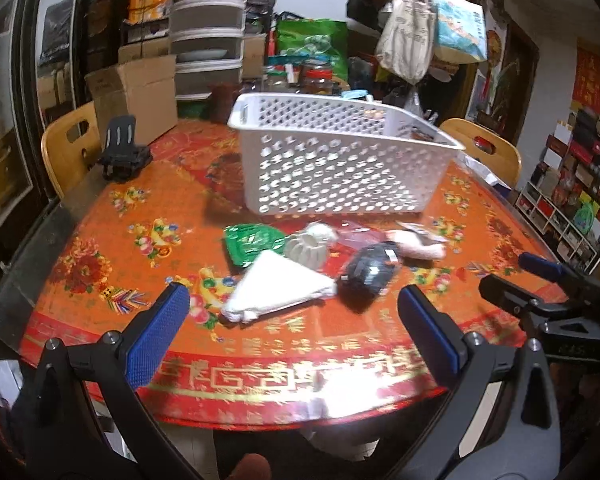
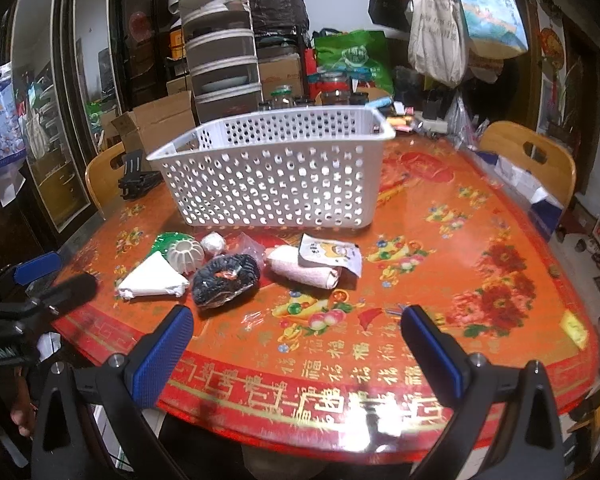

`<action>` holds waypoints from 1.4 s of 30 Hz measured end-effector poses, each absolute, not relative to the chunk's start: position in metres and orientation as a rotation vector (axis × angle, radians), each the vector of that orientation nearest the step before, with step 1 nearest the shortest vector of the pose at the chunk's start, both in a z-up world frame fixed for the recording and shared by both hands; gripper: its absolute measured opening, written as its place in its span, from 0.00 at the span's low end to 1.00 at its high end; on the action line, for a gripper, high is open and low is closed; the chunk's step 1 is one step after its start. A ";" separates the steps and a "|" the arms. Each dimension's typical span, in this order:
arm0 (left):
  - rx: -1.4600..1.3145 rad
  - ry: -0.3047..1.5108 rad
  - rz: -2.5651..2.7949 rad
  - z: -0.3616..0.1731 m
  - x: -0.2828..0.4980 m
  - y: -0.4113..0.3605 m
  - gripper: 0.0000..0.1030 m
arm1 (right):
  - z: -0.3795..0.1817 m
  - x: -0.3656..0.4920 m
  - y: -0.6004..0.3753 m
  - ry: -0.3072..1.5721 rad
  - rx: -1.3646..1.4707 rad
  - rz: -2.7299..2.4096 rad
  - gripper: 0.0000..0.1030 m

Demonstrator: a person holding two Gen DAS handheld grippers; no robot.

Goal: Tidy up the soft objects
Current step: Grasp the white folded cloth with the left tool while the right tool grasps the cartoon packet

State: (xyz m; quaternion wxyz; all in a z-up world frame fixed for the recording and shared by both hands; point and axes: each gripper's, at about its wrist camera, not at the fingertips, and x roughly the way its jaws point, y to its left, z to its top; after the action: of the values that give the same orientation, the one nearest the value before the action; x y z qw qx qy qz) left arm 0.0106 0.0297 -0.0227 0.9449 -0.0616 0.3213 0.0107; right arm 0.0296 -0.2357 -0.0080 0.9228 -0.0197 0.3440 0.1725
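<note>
Cluttered shelves, hanging tote bags and cartons ring a round table (image 2: 480, 240) under a glossy red-orange floral cover. Near its front edge lies the cluster to be sorted: a white triangular folded cloth (image 1: 278, 286), a black knitted piece in clear wrap (image 2: 225, 280), a pale rolled towel (image 2: 304, 272) with a printed card on top, a green packet (image 1: 252, 242) and a white ribbed round piece (image 1: 306, 246), all touching or overlapping. The cloth's long axis runs from its bunched end at near left toward the black piece; the towel roll lies slanted, its open end down to the right.

Behind them stands a white perforated basket (image 2: 272, 176), apparently empty.

Left gripper (image 1: 292, 320) and right gripper (image 2: 296, 338) both hover short of the pile, jaws spread wide, holding nothing.

Likely trouble: closing on the crowded pile could pinch two items together, the slick wrap may slide on the glossy cover, and a loose cloth could unfold when lifted.
</note>
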 end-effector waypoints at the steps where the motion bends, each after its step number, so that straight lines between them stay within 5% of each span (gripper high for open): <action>1: -0.128 0.668 0.027 -0.030 0.017 0.037 1.00 | -0.014 0.035 -0.235 0.716 -0.036 0.355 1.00; 8: -0.172 0.757 0.042 -0.070 0.043 0.076 1.00 | -0.046 0.076 -0.228 0.794 -0.045 0.373 0.88; 23: -0.116 0.821 -0.082 -0.100 0.089 0.058 0.98 | -0.044 0.134 -0.235 0.855 -0.029 0.357 0.88; 28: -0.099 0.826 -0.082 -0.104 0.100 0.055 0.73 | -0.047 0.149 -0.233 0.882 -0.019 0.366 0.88; 33: -0.095 0.820 -0.101 -0.105 0.103 0.054 0.64 | -0.054 0.163 -0.231 0.909 -0.001 0.389 0.86; 42: -0.087 0.804 -0.122 -0.105 0.100 0.051 0.58 | -0.059 0.173 -0.233 0.940 0.080 0.459 0.64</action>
State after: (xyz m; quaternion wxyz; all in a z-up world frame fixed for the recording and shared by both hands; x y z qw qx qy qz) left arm 0.0996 0.0512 -0.1046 0.9175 -0.0422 0.3909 -0.0592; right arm 0.1733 -0.2334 -0.0590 0.8654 0.0380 0.4489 0.2192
